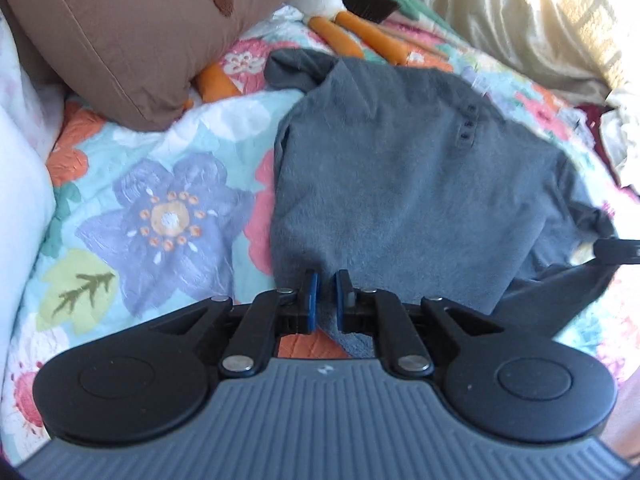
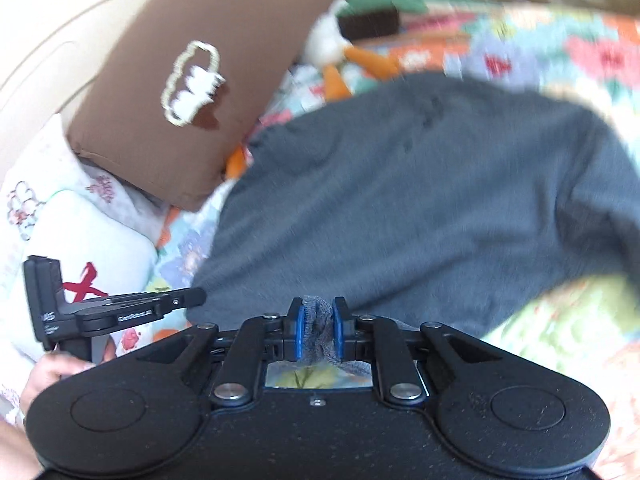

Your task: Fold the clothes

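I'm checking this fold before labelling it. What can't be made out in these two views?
- Left wrist view: the grey shirt hem is hidden under the left gripper; whether its fingers pinch cloth is unclear.
- Left wrist view: the right gripper is cut off by the edge.
- Right wrist view: motion blur hides the shirt's buttons and the quilt pattern.

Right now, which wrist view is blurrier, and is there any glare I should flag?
Right wrist view: heavy motion smear over the grey shirt and floral quilt; only the right hand-held gripper is crisp. Left wrist view: sharper, mild softness; sunlit curtain blows out top right.
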The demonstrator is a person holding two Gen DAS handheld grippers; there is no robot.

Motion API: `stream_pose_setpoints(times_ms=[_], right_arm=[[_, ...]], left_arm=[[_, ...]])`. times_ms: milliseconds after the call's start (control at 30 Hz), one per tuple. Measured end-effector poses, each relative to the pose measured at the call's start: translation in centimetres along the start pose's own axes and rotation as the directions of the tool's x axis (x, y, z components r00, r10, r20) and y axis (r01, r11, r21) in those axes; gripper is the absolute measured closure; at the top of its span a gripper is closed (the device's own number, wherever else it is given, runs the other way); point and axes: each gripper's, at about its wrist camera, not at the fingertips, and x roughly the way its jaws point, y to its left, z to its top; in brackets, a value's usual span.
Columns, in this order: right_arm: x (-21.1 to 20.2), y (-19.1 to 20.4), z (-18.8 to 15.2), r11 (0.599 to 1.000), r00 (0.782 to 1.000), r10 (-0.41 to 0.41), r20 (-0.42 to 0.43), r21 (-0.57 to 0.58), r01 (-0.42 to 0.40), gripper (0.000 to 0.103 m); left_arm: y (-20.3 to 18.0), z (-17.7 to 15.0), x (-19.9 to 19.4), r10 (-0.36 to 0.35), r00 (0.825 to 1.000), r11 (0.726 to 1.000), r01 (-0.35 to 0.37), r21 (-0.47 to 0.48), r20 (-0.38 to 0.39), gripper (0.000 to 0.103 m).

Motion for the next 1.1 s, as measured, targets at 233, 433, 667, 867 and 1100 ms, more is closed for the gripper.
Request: stream_pose_setpoints(times_ms=[233, 433, 667, 867, 1100], right_arm=[[-1.9, 2.9, -1.6, 0.973, 0.966, -0.165, -0.201, -0.193, 0.127, 0.086], [2.0, 2.4, -4.8, 0.915, 0.871, -0.371, -0.321, -0.286, 0.284, 0.077], [4.2, 5.3, -1.2, 0.945, 0.95, -0.252, -0.184, -0.259, 0.201, 0.048], [6.1, 7.8, 1.8, 0.961, 0.988, -0.143, -0.059, -0.246, 0.125, 0.047], [12.7, 8.5, 6.3, 0.983, 0.994, -0.036, -0.103, -0.185, 0.017, 0.047]], left_arm=[[0.8, 0.1, -0.3, 0.041, 0.999, 0.997, -0.04, 0.06, -0.014, 0.088], [2.8, 0.0, 0.7, 0.042, 0.998, 0.999, -0.041, 0.011, -0.047, 0.079], [3.4, 0.4, 1.9, -0.094, 0.995, 0.995, 0.095, -0.025, 0.03, 0.051], [1.7, 0.2, 3.6, -0.274, 0.962, 0.962, 0.274, -0.013, 0.005, 0.103], [0.2, -0.9, 3.5, -0.248, 0.969, 0.969, 0.248, -0.006, 0.014, 0.101]])
